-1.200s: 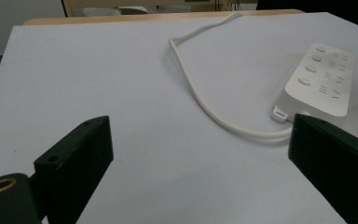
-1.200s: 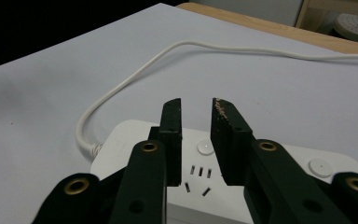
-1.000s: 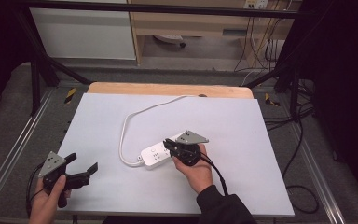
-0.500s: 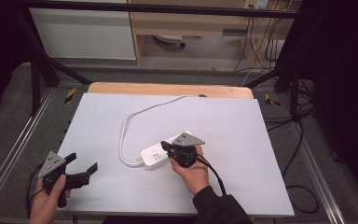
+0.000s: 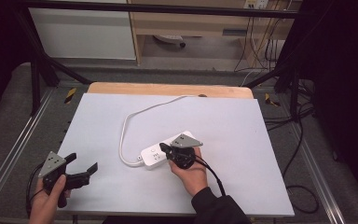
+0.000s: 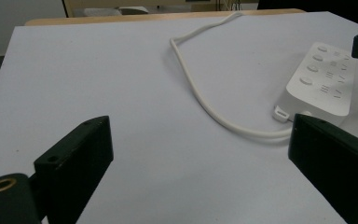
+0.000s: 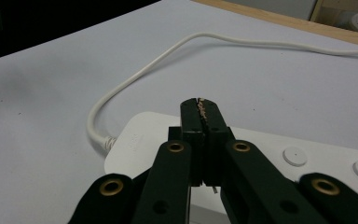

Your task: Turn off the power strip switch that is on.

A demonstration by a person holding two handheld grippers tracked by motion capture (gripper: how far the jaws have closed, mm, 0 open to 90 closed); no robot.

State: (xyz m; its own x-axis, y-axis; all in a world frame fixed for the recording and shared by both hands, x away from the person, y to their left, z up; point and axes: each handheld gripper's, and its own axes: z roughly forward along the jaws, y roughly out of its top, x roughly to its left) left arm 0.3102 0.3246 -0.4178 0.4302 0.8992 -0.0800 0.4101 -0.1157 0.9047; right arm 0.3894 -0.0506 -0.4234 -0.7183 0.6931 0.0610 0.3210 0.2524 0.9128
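Over the white power strip (image 7: 279, 158), your right gripper (image 7: 200, 108) is pressed closed and empty; press its switch squarely while your left gripper (image 6: 200, 154) waits wide open

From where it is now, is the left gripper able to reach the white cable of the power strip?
Probably yes. The left gripper is open near the table's front left corner, and bare white tabletop lies between it and the white cable of the white power strip. Nothing stands in between.

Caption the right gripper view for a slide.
Closed right tongs poised over a white power strip, its cable looping across the pale table.
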